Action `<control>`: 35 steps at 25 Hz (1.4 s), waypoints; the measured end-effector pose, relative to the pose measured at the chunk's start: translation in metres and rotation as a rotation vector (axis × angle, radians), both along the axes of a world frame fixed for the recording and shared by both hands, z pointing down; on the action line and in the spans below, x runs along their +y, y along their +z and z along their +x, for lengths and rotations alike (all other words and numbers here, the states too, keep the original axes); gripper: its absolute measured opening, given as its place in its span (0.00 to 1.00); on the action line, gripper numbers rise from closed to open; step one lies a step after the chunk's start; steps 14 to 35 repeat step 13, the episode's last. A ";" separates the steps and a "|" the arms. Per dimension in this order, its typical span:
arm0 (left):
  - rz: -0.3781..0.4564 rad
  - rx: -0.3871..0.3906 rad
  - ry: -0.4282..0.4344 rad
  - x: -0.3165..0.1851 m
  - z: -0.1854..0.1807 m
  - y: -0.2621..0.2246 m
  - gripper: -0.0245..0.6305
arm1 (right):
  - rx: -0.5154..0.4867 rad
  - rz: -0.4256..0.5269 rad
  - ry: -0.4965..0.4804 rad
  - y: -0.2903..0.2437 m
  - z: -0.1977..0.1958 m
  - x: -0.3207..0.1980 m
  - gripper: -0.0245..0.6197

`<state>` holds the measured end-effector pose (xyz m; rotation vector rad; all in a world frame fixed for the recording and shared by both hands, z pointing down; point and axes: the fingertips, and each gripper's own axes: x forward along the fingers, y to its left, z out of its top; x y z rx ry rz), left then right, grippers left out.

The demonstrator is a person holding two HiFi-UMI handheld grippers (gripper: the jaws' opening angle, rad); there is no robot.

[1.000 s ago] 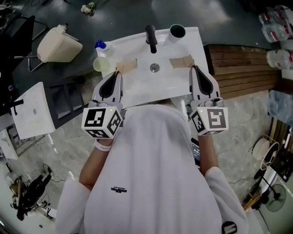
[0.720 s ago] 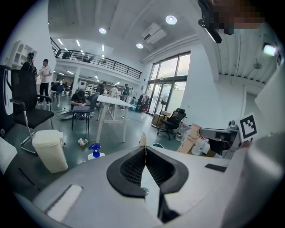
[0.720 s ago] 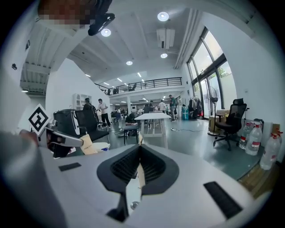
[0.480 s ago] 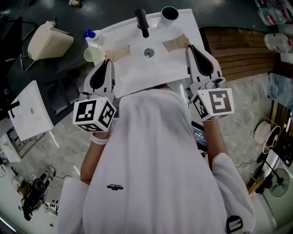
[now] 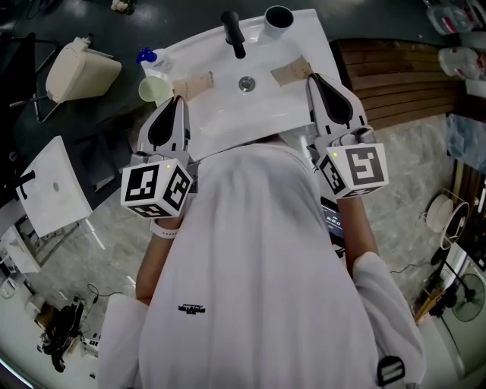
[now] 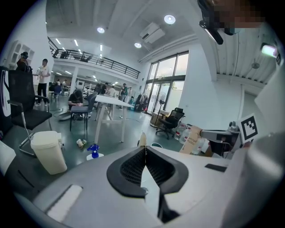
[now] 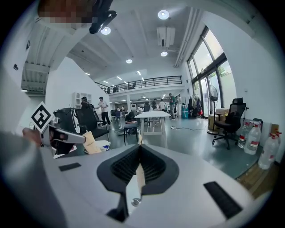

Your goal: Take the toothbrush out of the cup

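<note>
A white sink with a black faucet fills the top of the head view. A white cup with a dark inside stands at its back right corner, and a pale green cup stands by its left edge. No toothbrush shows in any view. My left gripper is shut and empty over the sink's front left corner. My right gripper is shut and empty at the front right edge. Both gripper views look level across the hall, above the sink.
Two strips of tan tape lie in the basin beside the drain. A blue spray top and a beige container stand to the left, another white basin lower left, and wooden slats with plastic bottles to the right.
The sink has slid up and a little left in the head view over the last second. Both grippers stay shut at its front corners, the right one now slightly higher in the picture.
</note>
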<state>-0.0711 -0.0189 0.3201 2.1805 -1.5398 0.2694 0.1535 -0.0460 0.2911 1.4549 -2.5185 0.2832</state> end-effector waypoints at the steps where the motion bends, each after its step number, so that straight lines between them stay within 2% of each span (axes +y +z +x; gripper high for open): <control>1: -0.001 0.000 0.002 0.000 0.000 0.000 0.05 | -0.002 0.000 -0.002 0.000 0.000 0.001 0.05; 11: -0.004 -0.002 0.009 0.003 -0.001 0.000 0.05 | 0.021 0.027 -0.012 -0.002 -0.006 0.011 0.05; 35: -0.003 -0.005 0.006 0.004 -0.004 -0.001 0.05 | 0.023 0.029 -0.014 -0.002 -0.008 0.012 0.05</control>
